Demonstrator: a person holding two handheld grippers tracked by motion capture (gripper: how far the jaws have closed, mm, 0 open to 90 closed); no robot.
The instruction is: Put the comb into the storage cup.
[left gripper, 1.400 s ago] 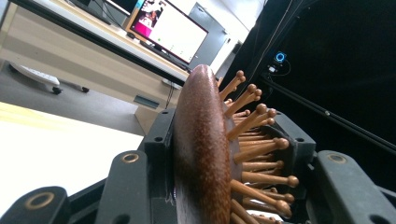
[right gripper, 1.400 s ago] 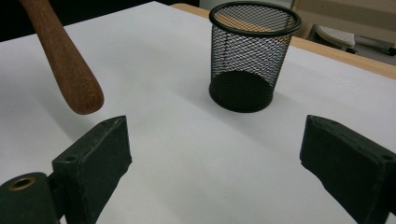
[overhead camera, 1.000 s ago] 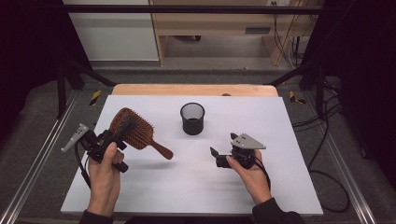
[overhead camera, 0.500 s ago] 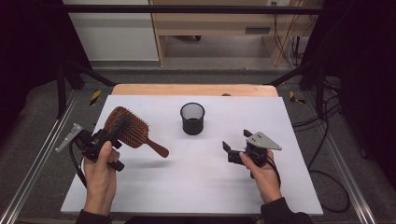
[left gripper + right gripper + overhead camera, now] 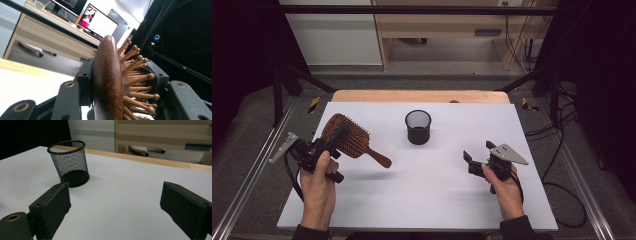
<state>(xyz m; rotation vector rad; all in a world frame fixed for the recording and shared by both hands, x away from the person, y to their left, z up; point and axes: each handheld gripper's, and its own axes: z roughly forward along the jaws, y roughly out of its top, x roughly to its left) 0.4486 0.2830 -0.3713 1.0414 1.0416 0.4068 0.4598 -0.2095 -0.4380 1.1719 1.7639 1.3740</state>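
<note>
The white table (image 5: 422,200) carries the work; its wooden far edge shows beyond the white surface. On it, toward the far middle, stands a black mesh cup (image 5: 418,127), upright and open at the top, well apart from both hands.

At the left, the wooden hairbrush (image 5: 349,141) is held clear of the table surface, casting a shadow beneath it. Its oval head sits between the jaws of the left gripper (image 5: 332,145), and its handle points out toward the middle of the table, slanting slightly down. In the left gripper view the jaws pinch the brush head (image 5: 110,82) edge-on, one pad against the smooth back, the other against the side with the wooden pins.

At the right, the right gripper (image 5: 478,159) is held just above the table, jaws spread wide with nothing between them. In the right gripper view it faces roughly toward the mesh cup (image 5: 69,162), which stands off to the left.
</note>
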